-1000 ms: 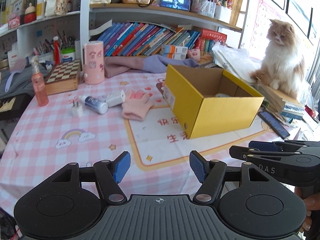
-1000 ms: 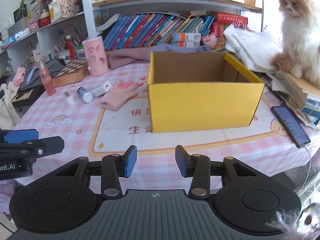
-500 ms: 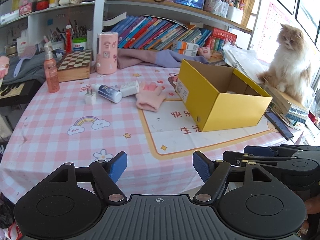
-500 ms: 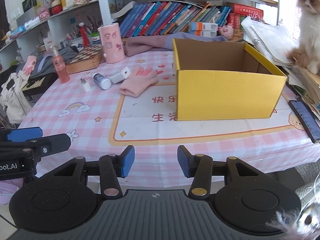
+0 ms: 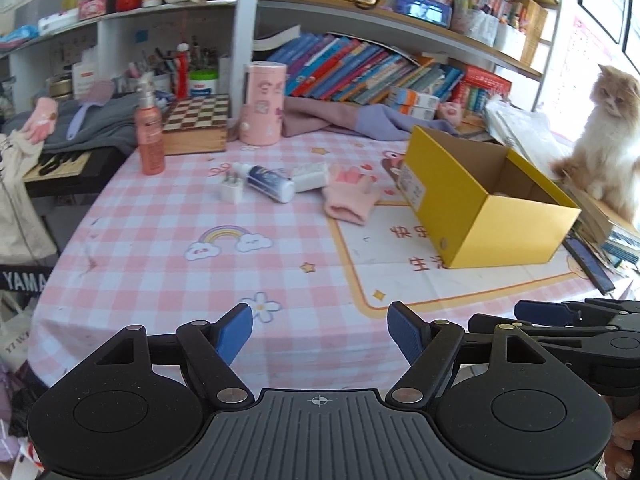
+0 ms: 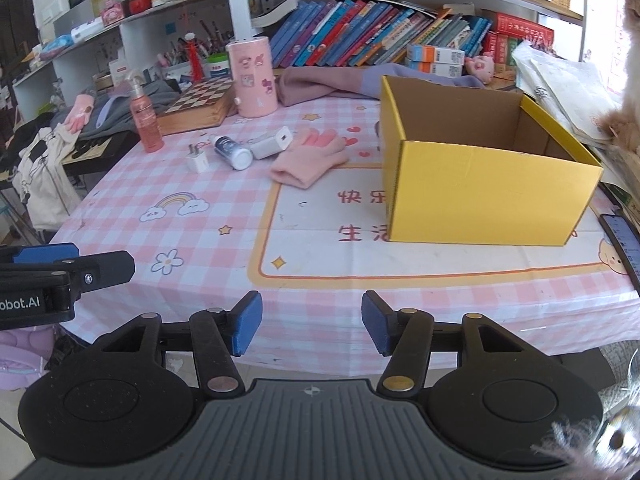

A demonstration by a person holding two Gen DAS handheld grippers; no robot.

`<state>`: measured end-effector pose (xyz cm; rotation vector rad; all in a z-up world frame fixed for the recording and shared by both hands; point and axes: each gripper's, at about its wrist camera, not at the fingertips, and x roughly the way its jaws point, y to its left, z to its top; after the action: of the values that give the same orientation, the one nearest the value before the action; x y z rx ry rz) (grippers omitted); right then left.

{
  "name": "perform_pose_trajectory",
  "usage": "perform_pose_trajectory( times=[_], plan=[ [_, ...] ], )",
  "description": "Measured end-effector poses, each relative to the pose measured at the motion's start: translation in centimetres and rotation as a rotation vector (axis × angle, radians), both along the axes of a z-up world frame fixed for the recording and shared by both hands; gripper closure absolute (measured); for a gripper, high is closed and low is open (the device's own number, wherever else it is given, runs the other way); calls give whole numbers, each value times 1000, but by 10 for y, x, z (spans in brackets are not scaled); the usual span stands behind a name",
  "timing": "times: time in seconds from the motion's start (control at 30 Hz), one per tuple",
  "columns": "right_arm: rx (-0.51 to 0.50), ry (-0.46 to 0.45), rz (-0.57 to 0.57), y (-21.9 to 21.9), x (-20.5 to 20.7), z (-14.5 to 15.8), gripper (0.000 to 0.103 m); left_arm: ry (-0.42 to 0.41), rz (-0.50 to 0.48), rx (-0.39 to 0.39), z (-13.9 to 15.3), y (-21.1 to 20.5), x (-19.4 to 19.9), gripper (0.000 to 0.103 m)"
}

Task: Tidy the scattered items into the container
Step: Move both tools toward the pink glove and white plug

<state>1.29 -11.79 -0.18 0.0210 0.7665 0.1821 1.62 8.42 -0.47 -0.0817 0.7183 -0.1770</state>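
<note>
Both wrist views: table's near edge, angled down, sharing yellow box (image 5: 484, 204).

"YAMA" on black keyboard edge (image 5: 24, 280); "快乐生活" on tablecloth (image 6: 240, 248).

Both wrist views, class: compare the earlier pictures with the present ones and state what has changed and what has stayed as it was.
The right tongs have spread and are opening further; the left tongs have widened too. Both are empty, nothing taken or released. Both views have shifted, so more of the table's left side shows. The pink glove, bottle, two chargers and yellow box lie where they were.
</note>
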Motion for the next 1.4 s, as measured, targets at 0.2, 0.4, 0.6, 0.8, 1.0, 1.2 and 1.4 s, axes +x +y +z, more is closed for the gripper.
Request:
perform_pose_trajectory(
  times=[0.2, 0.4, 0.6, 0.8, 1.0, 1.2, 1.4],
  plan=[
    [-18, 0, 41, 10, 1, 1, 49, 14, -5, -3, -3, 0, -2, 26],
    [-31, -10, 66, 16, 5, 1, 47, 21, -2, -3, -6, 1, 0, 22],
    [-29, -7, 94, 23, 18, -2, 44, 30, 22, -1, -8, 6, 9, 21],
    [-23, 2, 113, 28, 42, -5, 42, 39, 42, 11, -10, 10, 29, 21],
    [-26, 1, 135, 32, 71, -5, 42, 41, 61, 10, -10, 15, 56, 21],
    [-45, -9, 145, 39, 101, -6, 40, 35, 80, 12, -12, 20, 83, 21],
    [-57, -43, 131, 49, 136, -7, 40, 13, 113, 28, -13, 28, 114, 21]
  ],
)
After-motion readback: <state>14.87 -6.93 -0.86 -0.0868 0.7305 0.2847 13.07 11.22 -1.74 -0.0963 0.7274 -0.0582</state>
